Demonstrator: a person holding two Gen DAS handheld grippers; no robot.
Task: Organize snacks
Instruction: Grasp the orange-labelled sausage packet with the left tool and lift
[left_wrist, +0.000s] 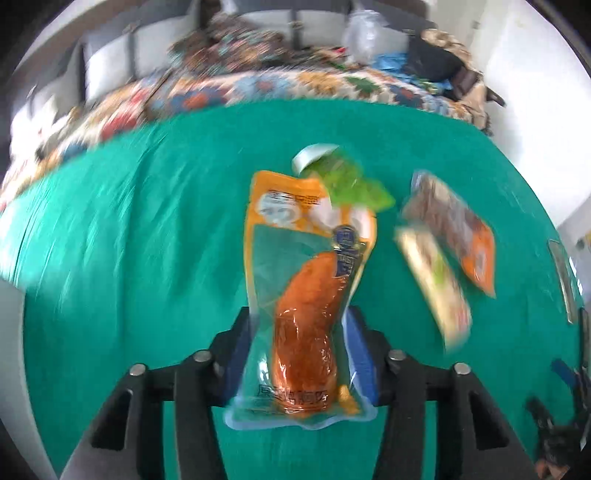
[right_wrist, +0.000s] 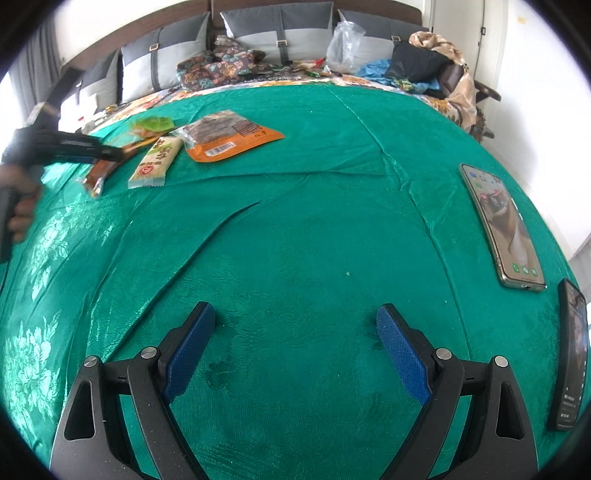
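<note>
My left gripper (left_wrist: 301, 325) is shut on a clear orange-topped pouch (left_wrist: 306, 295) with an orange-brown piece of meat inside, held above the green cloth (left_wrist: 147, 221). Beyond it lie a green snack packet (left_wrist: 354, 184), a pale snack bar (left_wrist: 436, 288) and an orange pouch (left_wrist: 458, 229). In the right wrist view the left gripper (right_wrist: 107, 153) holds that pouch (right_wrist: 98, 177) at the far left, next to the pale bar (right_wrist: 157, 162), the orange pouch (right_wrist: 229, 134) and the green packet (right_wrist: 151, 123). My right gripper (right_wrist: 295, 328) is open and empty over the cloth.
Two phones lie on the cloth at the right, one (right_wrist: 502, 225) with its screen lit and another (right_wrist: 570, 354) at the edge. Pillows (right_wrist: 166, 55), a patterned blanket (right_wrist: 221, 68), a plastic bag (right_wrist: 343, 42) and clothes (right_wrist: 424, 62) sit at the bed's far end.
</note>
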